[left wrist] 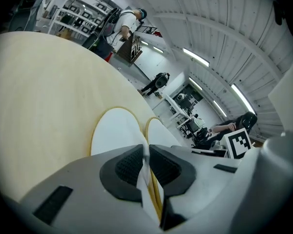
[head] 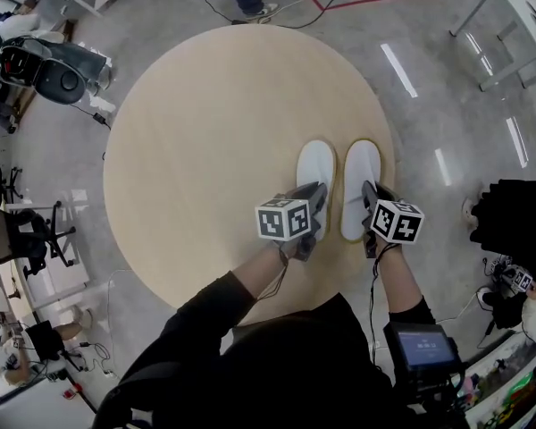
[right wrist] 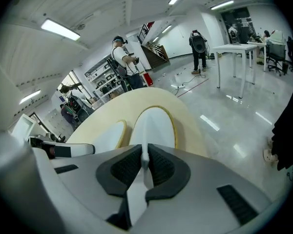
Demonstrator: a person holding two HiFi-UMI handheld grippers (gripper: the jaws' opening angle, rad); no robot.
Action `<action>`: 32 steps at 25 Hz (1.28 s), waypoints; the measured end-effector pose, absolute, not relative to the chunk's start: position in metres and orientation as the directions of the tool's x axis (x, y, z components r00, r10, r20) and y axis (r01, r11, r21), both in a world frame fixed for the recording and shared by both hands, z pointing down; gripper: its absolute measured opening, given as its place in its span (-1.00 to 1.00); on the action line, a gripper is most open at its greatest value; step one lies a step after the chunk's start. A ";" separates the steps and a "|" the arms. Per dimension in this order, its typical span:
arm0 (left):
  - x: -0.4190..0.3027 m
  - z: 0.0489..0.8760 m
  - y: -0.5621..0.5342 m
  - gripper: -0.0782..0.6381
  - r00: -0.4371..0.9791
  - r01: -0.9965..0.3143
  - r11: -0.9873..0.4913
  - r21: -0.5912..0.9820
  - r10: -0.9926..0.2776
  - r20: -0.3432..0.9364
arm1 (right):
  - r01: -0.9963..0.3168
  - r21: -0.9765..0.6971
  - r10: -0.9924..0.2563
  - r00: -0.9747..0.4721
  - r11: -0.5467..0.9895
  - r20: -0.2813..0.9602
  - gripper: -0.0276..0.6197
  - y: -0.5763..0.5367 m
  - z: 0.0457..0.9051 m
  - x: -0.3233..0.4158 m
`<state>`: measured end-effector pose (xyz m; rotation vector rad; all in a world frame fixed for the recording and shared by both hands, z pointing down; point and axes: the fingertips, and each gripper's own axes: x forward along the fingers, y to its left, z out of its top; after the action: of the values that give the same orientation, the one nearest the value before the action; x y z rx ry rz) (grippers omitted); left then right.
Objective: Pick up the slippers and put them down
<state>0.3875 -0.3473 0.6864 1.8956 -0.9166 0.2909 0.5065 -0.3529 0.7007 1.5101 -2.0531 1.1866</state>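
Two white slippers with yellow-edged soles lie side by side, toes pointing away, on the right part of the round wooden table [head: 205, 141]. My left gripper [head: 316, 211] is shut on the heel rim of the left slipper [head: 316, 170], whose thin white edge is pinched between the pads [left wrist: 132, 165]. My right gripper [head: 370, 209] is shut on the heel of the right slipper [head: 360, 181]; the white rim shows between its pads [right wrist: 158, 168]. In the right gripper view the right slipper [right wrist: 154, 126] is ahead and the left slipper [right wrist: 105, 135] beside it. Whether the soles rest flat on the table I cannot tell.
The table's right edge [head: 391, 164] runs close beside the right slipper. Around the table is grey floor with cables [head: 322, 3], a white table [head: 518, 12], chairs and equipment [head: 45, 65] at the left. A person [right wrist: 123, 62] stands beyond the table.
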 end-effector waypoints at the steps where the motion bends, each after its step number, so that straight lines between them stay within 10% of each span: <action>1: 0.389 0.688 -0.352 -0.69 0.687 -0.705 -0.245 0.666 -0.467 0.556 | -0.903 -0.420 -0.624 -0.382 0.094 0.682 -0.80 -0.356 0.702 0.506; 11: 0.410 0.698 -0.375 -0.66 0.693 -0.707 -0.266 0.656 -0.450 0.564 | -0.901 -0.418 -0.630 -0.394 0.120 0.669 -0.79 -0.376 0.709 0.510; 18: 0.420 0.690 -0.368 -0.27 0.695 -0.710 -0.307 0.634 -0.451 0.560 | -0.922 -0.370 -0.669 -0.349 0.117 0.657 -0.21 -0.372 0.699 0.518; 32: 0.372 0.608 -0.295 -0.27 0.769 -0.566 -0.285 0.774 -0.520 0.371 | -0.894 -0.440 -0.797 -0.322 0.079 0.512 -0.21 -0.309 0.625 0.496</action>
<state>0.3722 -0.2952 0.6078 1.9436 -0.8225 0.0566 0.4959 -0.3088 0.6250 1.7409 -2.2016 1.0705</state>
